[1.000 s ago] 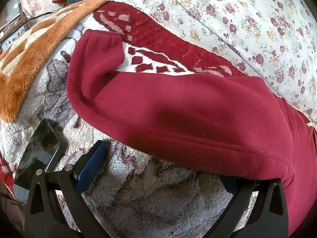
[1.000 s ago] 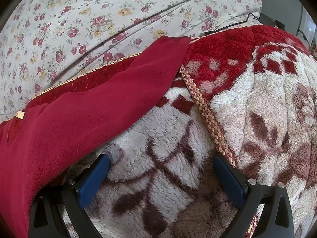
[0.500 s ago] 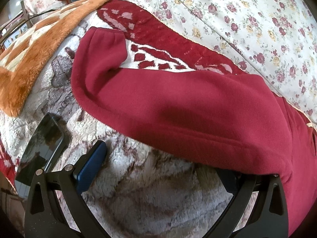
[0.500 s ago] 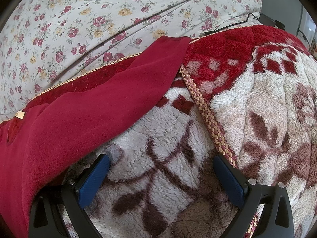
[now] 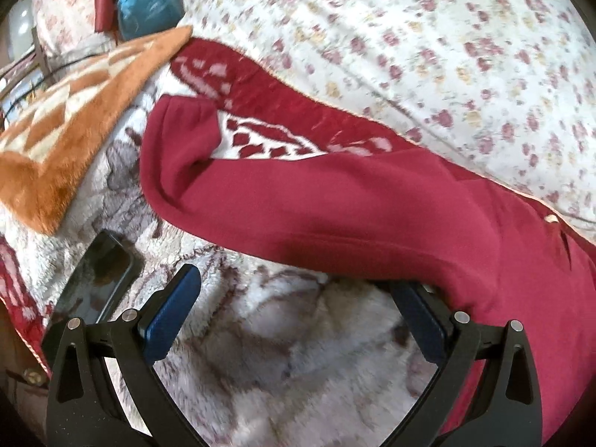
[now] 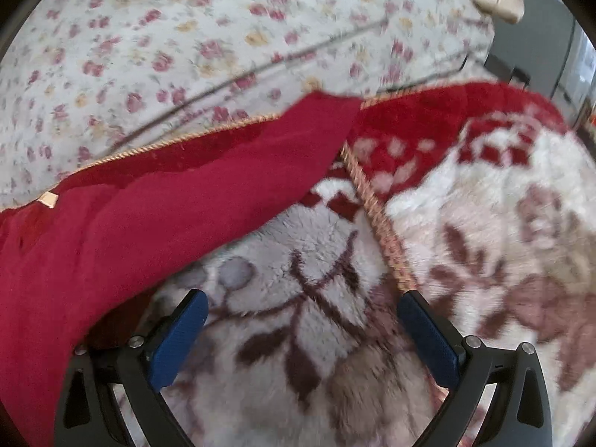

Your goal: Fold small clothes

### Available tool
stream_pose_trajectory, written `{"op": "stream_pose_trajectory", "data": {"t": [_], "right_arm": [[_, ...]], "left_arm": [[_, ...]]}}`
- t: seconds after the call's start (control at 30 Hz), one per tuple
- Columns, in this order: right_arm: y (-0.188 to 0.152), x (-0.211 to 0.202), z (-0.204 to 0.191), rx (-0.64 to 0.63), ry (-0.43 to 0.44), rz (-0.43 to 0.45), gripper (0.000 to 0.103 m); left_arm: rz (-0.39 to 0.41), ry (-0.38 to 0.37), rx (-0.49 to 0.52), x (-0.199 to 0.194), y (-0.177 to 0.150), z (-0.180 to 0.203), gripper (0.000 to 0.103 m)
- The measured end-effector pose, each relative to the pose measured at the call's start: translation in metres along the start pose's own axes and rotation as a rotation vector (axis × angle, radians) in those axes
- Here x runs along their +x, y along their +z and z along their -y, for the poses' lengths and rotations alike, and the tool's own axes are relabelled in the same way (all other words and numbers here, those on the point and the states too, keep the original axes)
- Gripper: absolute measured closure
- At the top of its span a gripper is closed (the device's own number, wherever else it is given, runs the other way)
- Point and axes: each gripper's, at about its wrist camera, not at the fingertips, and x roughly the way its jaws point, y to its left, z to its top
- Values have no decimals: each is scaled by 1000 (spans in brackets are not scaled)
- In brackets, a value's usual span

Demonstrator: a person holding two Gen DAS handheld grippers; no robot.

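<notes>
A dark red fleece garment (image 5: pixel 335 201) lies spread on a plush white-and-brown blanket (image 5: pixel 290 354). In the left wrist view its cuffed sleeve end (image 5: pixel 175 126) points to the upper left and its lower hem runs just past my fingers. My left gripper (image 5: pixel 294 298) is open and empty, its right finger close under the hem. In the right wrist view the garment (image 6: pixel 149 216) fills the left side, one end reaching the blanket's braided trim (image 6: pixel 380 231). My right gripper (image 6: pixel 301 320) is open and empty over the blanket, beside the garment's edge.
A dark phone (image 5: pixel 100 279) lies on the blanket left of my left gripper. An orange-and-cream plush blanket (image 5: pixel 67 119) lies at the far left. A floral sheet (image 5: pixel 428 44) covers the bed behind, also in the right wrist view (image 6: pixel 186 44). A blue bag (image 5: pixel 149 3) sits top left.
Both grippers have pulled back a little from the garment, so its hem sits further ahead of the fingers. Both stay open. The current frames are motion-blurred.
</notes>
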Motion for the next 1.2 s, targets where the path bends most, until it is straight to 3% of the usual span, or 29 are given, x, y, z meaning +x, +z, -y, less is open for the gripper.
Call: {"op": "stream_pose_trajectory", "data": {"t": [0.17,0.37,0.57,0.73,1.03,1.2], "right_arm": [[-10,-55,-16,35,68,35,0],[-28,-113,-64,-52,159,66,0],[-38,-133,-125,-47,392,17,0],[-46,-137,-177,-89,459,16,0],[-31,-123,-221,-141,402,51,0],[-29,-104,-230,-165,417,15,0]], "left_arm": [[18,-98,52,-31,-1,14,1],[29,-168,116,-64,-12,37,1],[41,-212,152,-85,-18,59,1],[43,-220,192,-90,-18,73,1],[43,-211,204,-71,-11,88,1],[25,-211,234,-56,-16,97,1]]}}
